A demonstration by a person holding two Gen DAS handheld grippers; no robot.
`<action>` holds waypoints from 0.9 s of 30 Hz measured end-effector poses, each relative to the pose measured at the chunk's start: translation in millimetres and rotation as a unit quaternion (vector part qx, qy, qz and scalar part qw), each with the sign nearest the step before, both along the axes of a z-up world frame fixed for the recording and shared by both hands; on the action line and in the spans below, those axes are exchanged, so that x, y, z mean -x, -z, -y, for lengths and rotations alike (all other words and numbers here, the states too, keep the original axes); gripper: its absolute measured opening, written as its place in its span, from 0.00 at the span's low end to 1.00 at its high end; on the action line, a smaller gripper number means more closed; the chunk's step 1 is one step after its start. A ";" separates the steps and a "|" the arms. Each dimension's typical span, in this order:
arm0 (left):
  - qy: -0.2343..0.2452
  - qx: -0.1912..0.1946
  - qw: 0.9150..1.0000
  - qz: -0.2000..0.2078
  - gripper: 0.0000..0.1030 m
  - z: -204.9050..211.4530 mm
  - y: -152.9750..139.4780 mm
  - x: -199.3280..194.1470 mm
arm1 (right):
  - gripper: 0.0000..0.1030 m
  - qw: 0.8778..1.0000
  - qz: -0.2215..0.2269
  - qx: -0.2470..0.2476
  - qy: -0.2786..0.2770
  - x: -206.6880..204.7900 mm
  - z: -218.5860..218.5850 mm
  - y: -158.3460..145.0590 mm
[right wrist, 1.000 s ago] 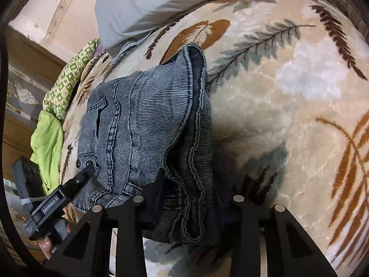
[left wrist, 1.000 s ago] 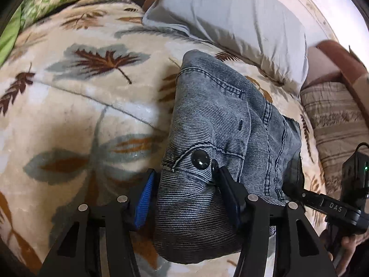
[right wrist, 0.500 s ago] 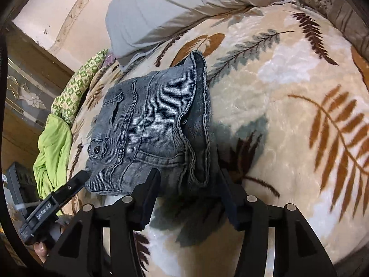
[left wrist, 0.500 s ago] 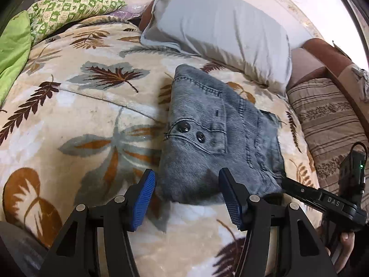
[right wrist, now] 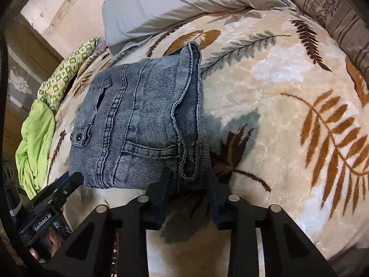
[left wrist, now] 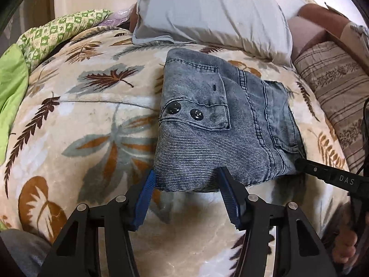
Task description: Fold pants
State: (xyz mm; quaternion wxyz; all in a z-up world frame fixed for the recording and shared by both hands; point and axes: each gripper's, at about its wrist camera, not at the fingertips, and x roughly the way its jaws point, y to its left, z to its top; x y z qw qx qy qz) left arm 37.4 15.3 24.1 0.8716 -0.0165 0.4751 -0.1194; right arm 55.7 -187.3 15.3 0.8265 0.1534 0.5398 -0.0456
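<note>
Folded into a squat denim block, pants [left wrist: 221, 127] mid-blanket [left wrist: 76, 124], near the grey pillow [left wrist: 207, 11] at the far side; seamed edge stacked to the right, pocket flap and two snaps up, likely the final fold. Left gripper [left wrist: 186, 198] at the near edge, blue pads parted about halfway, bracketing the fold without pressing it, nothing held. Right gripper [right wrist: 188, 194] at the near right corner, jaws just narrowed to a slim gap, the seamed edge just beyond the tips; no cloth seen pinched. Probably backing off a finished stack.
</note>
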 end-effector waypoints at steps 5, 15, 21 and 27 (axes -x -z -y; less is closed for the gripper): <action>0.006 -0.020 1.000 0.005 0.54 6.5 0.2 2.3 | 0.24 1.000 0.000 0.010 -0.003 1.0 -1.4 0.2; 0.003 0.017 1.000 -0.018 0.63 -6.4 9.0 -8.8 | 0.33 1.000 0.005 0.013 -0.001 -0.5 -1.8 2.1; 0.003 0.039 0.999 -0.018 0.56 -10.9 4.6 -7.0 | 0.35 1.000 0.011 -0.010 0.011 3.5 4.0 1.8; -0.006 0.085 0.996 -0.034 0.47 -24.1 4.5 -9.8 | 0.35 1.000 0.019 -0.011 0.009 6.4 3.1 -1.8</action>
